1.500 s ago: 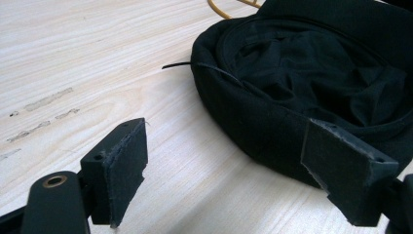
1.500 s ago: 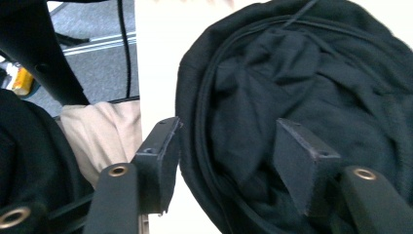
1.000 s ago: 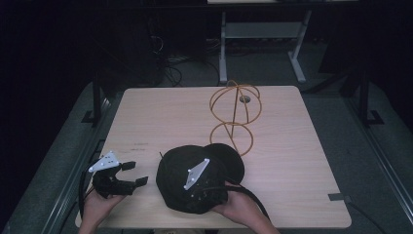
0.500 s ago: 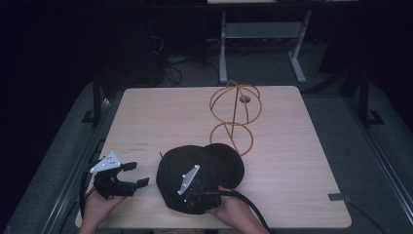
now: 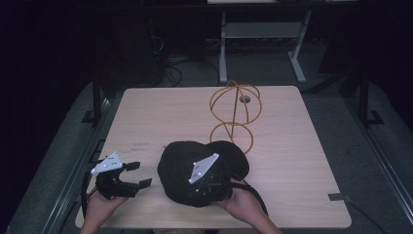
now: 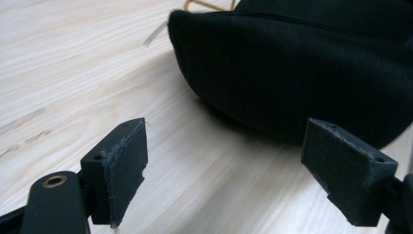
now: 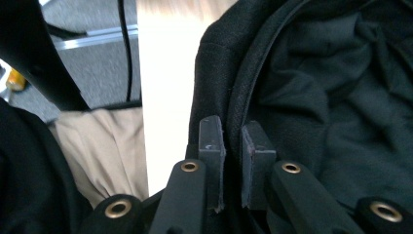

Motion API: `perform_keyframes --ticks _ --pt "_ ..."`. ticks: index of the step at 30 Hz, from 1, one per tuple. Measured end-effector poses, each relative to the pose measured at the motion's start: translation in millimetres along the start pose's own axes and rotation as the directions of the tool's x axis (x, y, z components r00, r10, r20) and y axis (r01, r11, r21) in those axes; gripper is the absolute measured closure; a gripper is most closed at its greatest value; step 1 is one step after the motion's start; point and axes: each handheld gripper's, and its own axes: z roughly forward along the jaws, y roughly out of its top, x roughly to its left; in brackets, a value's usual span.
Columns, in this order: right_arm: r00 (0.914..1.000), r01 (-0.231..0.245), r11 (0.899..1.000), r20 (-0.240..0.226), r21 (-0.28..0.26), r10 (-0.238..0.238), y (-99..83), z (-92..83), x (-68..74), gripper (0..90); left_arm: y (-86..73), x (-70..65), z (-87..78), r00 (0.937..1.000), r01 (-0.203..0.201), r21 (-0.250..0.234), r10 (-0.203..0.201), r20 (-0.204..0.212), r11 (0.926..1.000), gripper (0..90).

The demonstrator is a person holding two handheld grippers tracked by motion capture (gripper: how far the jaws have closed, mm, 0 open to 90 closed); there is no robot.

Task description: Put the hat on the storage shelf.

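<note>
Since the earlier high view the right gripper [image 5: 210, 187] has shifted left along the near rim of the black cap [image 5: 195, 168] and its jaws have just been closing, with the cap's edge between them; the left gripper [image 5: 127, 176] sits where it did. In the right gripper view, lower centre of the frame, the two jaws stand nearly together, pinching the stitched rim of the cap [image 7: 311, 87], whose dark crumpled lining takes up the right half. In the high view that gripper lies at lower centre, held by the person's right hand [image 5: 246, 207] at the bottom edge. At lower left the left gripper rests in the left hand [image 5: 100, 207] near the front corner of the pale wooden surface [image 5: 160, 117], jaws spread wide with nothing between them; in the left gripper view the cap [image 6: 311, 63] lies just beyond them, in the upper right, not touching. Farther up, right of centre, an orange wire stand [image 5: 235, 109] with a globe-shaped top rises just behind the cap's brim. Beyond the surface, a white-legged frame [image 5: 263, 34] stands on the dark floor.
</note>
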Motion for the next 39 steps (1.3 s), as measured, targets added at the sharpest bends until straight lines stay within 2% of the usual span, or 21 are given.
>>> perform_keyframes --ticks 3,4,7,8,12,13,17,20,22,26,28,30,31,32,33,34,35,36,37,39 --pt "1.0000 0.001 1.000 -0.004 -0.025 -0.001 1.8 -8.3 -3.2 81.7 4.8 -6.3 2.2 0.9994 -0.015 -0.012 0.016 0.030 0.9998 16.5" --pt "0.9999 -0.014 0.999 -0.003 -0.047 0.014 3.9 -16.3 -4.3 81.7 8.0 -10.2 3.6 0.9981 -0.024 -0.025 0.025 0.056 0.9994 16.5" --pt "0.9995 -0.028 0.997 -0.015 -0.076 0.027 7.5 -24.9 -5.8 81.8 11.3 -13.7 4.7 0.9963 -0.034 -0.032 0.036 0.078 0.9989 16.5" --pt "0.9996 -0.026 0.996 -0.015 -0.089 0.025 9.3 -28.3 -6.6 81.8 15.9 -19.4 5.5 0.9935 -0.043 -0.046 0.047 0.103 0.9980 16.5" --pt "0.9996 -0.026 0.993 -0.017 -0.117 0.024 14.6 -36.4 -7.3 81.8 21.6 -25.3 5.6 0.9893 -0.062 -0.067 0.070 0.128 0.9958 16.0" --pt "0.9995 -0.028 0.991 -0.015 -0.134 0.026 18.6 -40.7 -8.1 81.8 23.4 -26.7 5.4 0.9870 -0.064 -0.074 0.074 0.142 0.9952 15.9" --pt "0.9994 -0.033 0.989 -0.013 -0.144 0.032 24.6 -45.1 -11.3 81.8 31.9 -32.2 4.4 0.9771 -0.079 -0.113 0.100 0.188 0.9905 15.9" --pt "0.9989 -0.043 0.987 -0.024 -0.156 0.040 26.4 -45.7 -12.4 81.8 35.1 -33.0 5.5 0.9758 -0.086 -0.129 0.109 0.189 0.9880 15.9" --pt "0.9984 -0.044 0.984 -0.043 -0.173 0.037 29.6 -45.8 -12.5 81.8 39.8 -34.2 8.3 0.9787 -0.098 -0.137 0.121 0.166 0.9856 15.7" --pt "0.9969 -0.044 0.983 -0.072 -0.176 0.032 34.8 -44.0 -12.3 81.9 44.4 -35.2 11.5 0.9765 -0.103 -0.152 0.129 0.172 0.9830 16.7" --pt "0.9960 -0.036 0.983 -0.087 -0.178 0.021 37.5 -42.8 -12.6 82.1 46.2 -35.6 14.1 0.9745 -0.116 -0.145 0.141 0.175 0.9826 22.2" --pt "0.9947 -0.030 0.984 -0.102 -0.175 0.012 38.9 -42.3 -12.5 82.3 45.5 -35.2 15.3 0.9702 -0.128 -0.160 0.157 0.184 0.9787 31.8" --pt "0.9947 -0.030 0.984 -0.102 -0.175 0.012 38.9 -42.3 -12.5 82.3 45.5 -35.2 15.3 0.9702 -0.128 -0.160 0.157 0.184 0.9787 37.6" --pt "0.9941 -0.029 0.984 -0.108 -0.174 0.010 39.6 -42.1 -12.3 82.4 45.5 -35.0 15.3 0.9680 -0.134 -0.164 0.164 0.190 0.9774 37.6" --pt "0.9937 -0.028 0.985 -0.111 -0.172 0.009 40.0 -42.0 -12.2 82.4 45.7 -35.1 15.3 0.9670 -0.142 -0.166 0.173 0.187 0.9757 41.9" --pt "0.9935 -0.026 0.985 -0.114 -0.172 0.007 40.9 -42.4 -13.2 82.4 46.8 -35.1 14.2 0.9642 -0.156 -0.176 0.188 0.187 0.9719 52.0" --pt "0.9935 -0.026 0.985 -0.114 -0.172 0.007 40.9 -42.4 -13.2 82.4 46.8 -35.1 14.2 0.9642 -0.156 -0.176 0.188 0.187 0.9719 58.0" --pt "0.9929 -0.026 0.983 -0.119 -0.182 0.005 40.9 -43.3 -14.8 82.4 47.3 -35.3 13.5 0.9632 -0.163 -0.187 0.197 0.183 0.9689 64.6" --pt "0.9929 -0.026 0.983 -0.119 -0.182 0.005 40.9 -43.3 -14.8 82.4 47.9 -35.5 12.7 0.9621 -0.169 -0.195 0.205 0.180 0.9661 64.6" --pt "0.9920 -0.040 0.980 -0.125 -0.194 0.016 40.8 -44.9 -14.9 82.4 49.4 -35.7 11.0 0.9594 -0.179 -0.210 0.218 0.179 0.9610 75.2"
